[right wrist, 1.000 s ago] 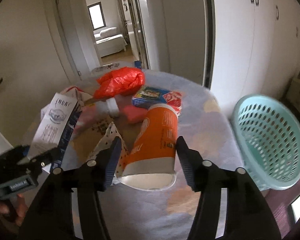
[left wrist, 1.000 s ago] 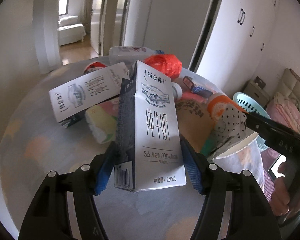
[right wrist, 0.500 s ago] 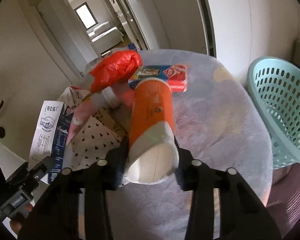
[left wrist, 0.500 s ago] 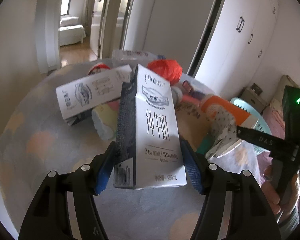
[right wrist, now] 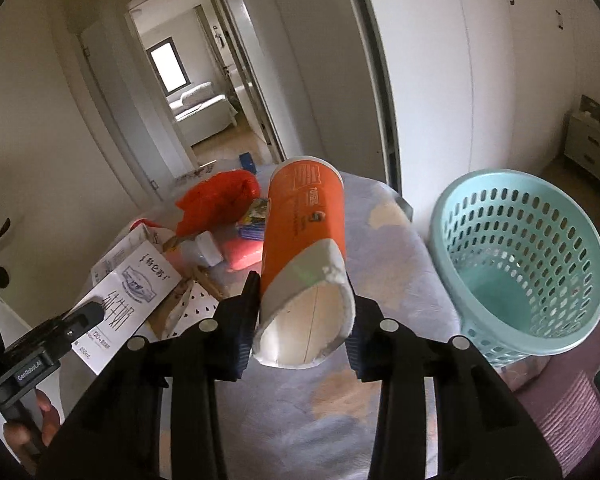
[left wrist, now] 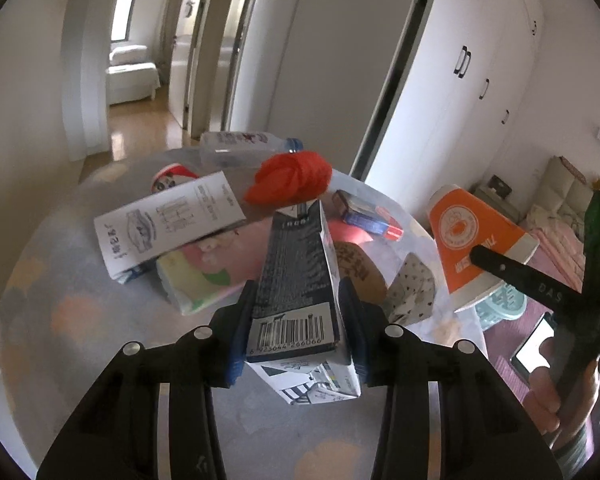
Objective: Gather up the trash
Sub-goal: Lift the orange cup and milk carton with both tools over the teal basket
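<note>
Squashed orange cup [right wrist: 304, 248]; dark milk carton [left wrist: 298, 276]

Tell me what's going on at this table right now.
A person is clearing trash with a handheld gripper in each hand. The left gripper is shut on a milk carton, gripped across its narrow sides. The right gripper is clamped on an orange paper cup, held clear of the table. A teal basket stands empty beside the table. A second carton, a red bag and other litter remain on the cloth.
</note>
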